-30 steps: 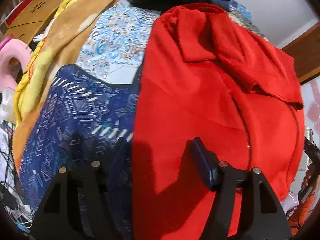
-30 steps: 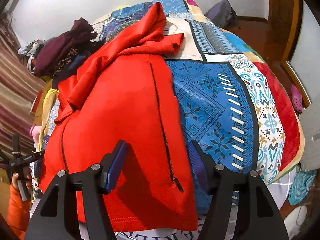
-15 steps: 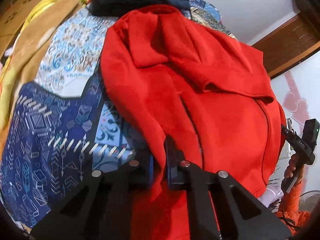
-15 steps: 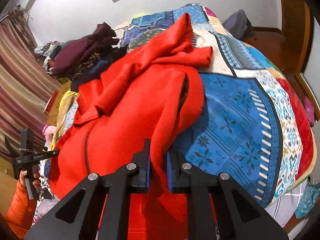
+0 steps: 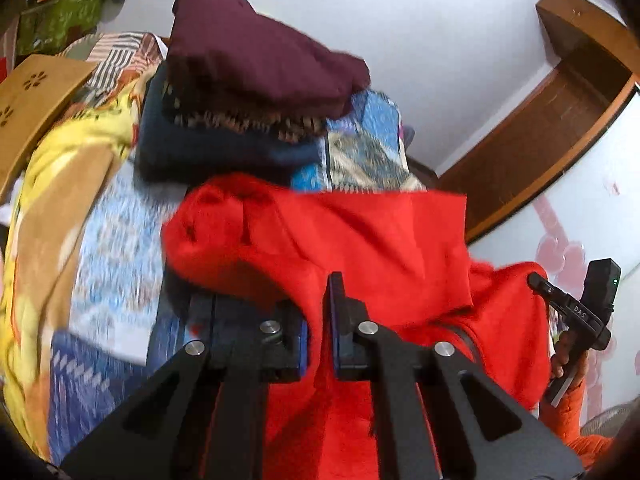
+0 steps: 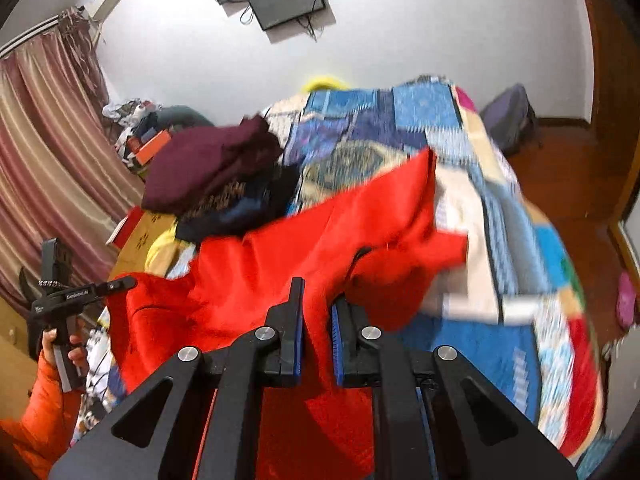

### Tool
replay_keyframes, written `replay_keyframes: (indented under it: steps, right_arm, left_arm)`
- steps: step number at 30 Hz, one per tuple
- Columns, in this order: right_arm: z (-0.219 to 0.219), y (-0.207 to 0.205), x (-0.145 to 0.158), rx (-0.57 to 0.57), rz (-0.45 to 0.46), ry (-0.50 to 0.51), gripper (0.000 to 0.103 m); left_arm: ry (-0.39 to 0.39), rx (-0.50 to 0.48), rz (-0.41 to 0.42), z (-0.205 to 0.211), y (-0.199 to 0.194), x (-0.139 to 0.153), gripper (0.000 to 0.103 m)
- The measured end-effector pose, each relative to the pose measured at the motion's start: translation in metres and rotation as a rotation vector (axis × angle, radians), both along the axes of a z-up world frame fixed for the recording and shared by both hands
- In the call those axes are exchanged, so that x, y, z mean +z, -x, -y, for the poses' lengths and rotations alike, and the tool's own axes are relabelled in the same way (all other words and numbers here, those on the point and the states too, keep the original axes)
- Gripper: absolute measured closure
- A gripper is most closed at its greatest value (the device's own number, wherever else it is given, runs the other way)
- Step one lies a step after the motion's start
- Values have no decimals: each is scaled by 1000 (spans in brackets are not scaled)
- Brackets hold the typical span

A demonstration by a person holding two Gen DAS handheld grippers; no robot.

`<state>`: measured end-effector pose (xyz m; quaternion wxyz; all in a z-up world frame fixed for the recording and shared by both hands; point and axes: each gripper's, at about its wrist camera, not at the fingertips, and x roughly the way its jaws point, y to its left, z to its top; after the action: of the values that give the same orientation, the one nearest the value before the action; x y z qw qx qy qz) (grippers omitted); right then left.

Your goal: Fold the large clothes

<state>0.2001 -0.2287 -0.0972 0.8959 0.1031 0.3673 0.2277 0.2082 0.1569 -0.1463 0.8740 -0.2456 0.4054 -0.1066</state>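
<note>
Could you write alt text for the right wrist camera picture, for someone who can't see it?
The right gripper is shut on a fold of a red zip-up jacket, lifting it off a bed with a blue patchwork quilt. Behind lies a pile of dark clothes; at far left, the left gripper also grips the jacket.

1. Both views are evenly and fairly brightly lit by soft indoor light, with no clear source in sight; the plain white wall (image 6: 400,48) shows no glare.
2. Motion blur smears the patterned blue patchwork bedspread (image 6: 512,240) and the bright red fleece garment (image 5: 380,240); the black jaws stay sharp.
3. Fisheye distortion bends the brown wooden door frame (image 5: 560,100); corners vignette to black.
4. Shadows are soft, darkest under the garment's lifted edge.
</note>
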Motion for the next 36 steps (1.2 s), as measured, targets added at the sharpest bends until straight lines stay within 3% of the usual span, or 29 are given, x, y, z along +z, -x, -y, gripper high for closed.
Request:
replay_keyframes:
  steps: [5,12,18,26,30,32,34,36]
  right_arm:
    - [5,-65,-10,-51,-31,35,93]
    - [12,-143,-47,-82,-129,19,92]
    - [4,-183,-64,-69,-206,38,89]
    - [-4,-189,-48,-29,-216,117,85]
    - [-3,-174,-34,-23,-178,169,78]
    - [1,-164,-25,-62,-139,217,58]
    - [9,-153,-14,-127,-72,271,44]
    - [15,-145,-6,-151,-41,272,43]
  left_arm:
    - [-13,86,-30,-28,-53,-19,96]
    - [-18,172,-166,-64,-112,-84,96]
    - [-124,177,-231,-66,-134,-109,95]
    - [-145,153,-231,-65,-127,-90,90]
    - [-225,137,-208,-56,-114,-69,68]
    - [-268,149,-177,-52,-104,-56,60]
    - [-278,156,-160,-48,-95,-46,59]
    - [-265,152,-151,-45,-87,-39,59]
